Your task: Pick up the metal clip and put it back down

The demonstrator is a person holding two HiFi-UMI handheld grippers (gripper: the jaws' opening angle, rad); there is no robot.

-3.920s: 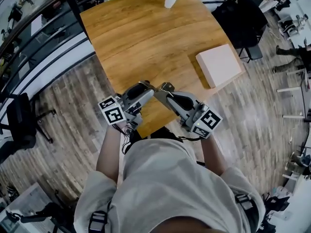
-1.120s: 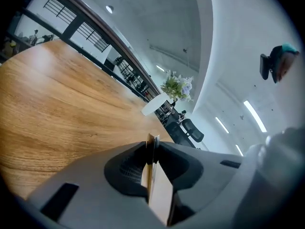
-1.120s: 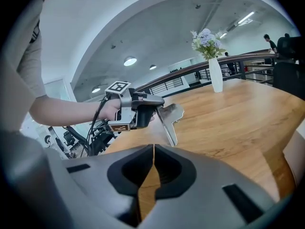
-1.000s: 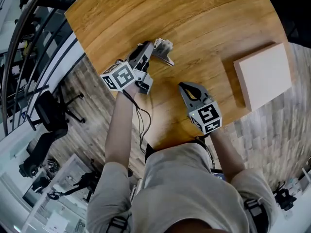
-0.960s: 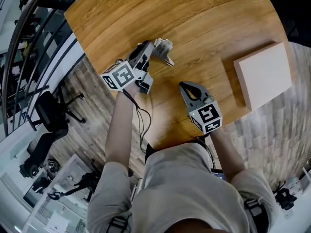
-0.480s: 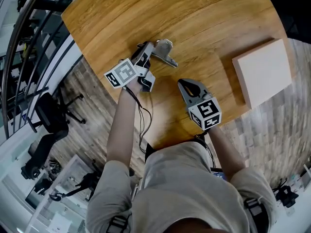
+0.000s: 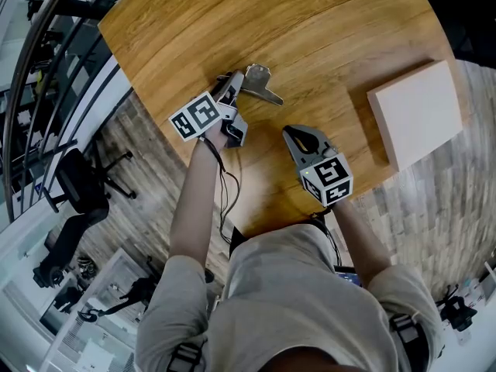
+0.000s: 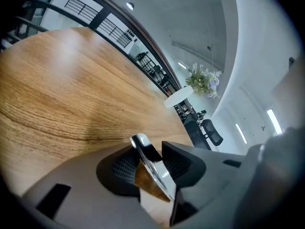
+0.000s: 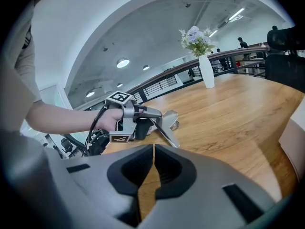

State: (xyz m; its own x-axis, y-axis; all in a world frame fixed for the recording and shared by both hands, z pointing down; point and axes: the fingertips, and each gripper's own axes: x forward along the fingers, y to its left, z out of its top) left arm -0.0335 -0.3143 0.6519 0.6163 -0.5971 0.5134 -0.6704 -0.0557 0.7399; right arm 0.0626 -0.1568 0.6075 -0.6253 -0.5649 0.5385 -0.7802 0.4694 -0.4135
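Wooden table (image 7: pixel 333 37) carries the metal clip (image 7: pixel 260 84), which rests on it near the left edge. The left claw (image 8: pixel 150 159) straddles one clip handle. Its jaws have just been opening, and a gap shows between one pad and the handle. The right claw (image 9: pixel 153 163) is closed and empty, apart from the clip. A white box (image 7: pixel 415 111) lies at the right edge.

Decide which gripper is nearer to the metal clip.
Left. The left gripper, its jaws just opening, has the metal clip between them; the right gripper sits apart, nearer the person, shut and empty.
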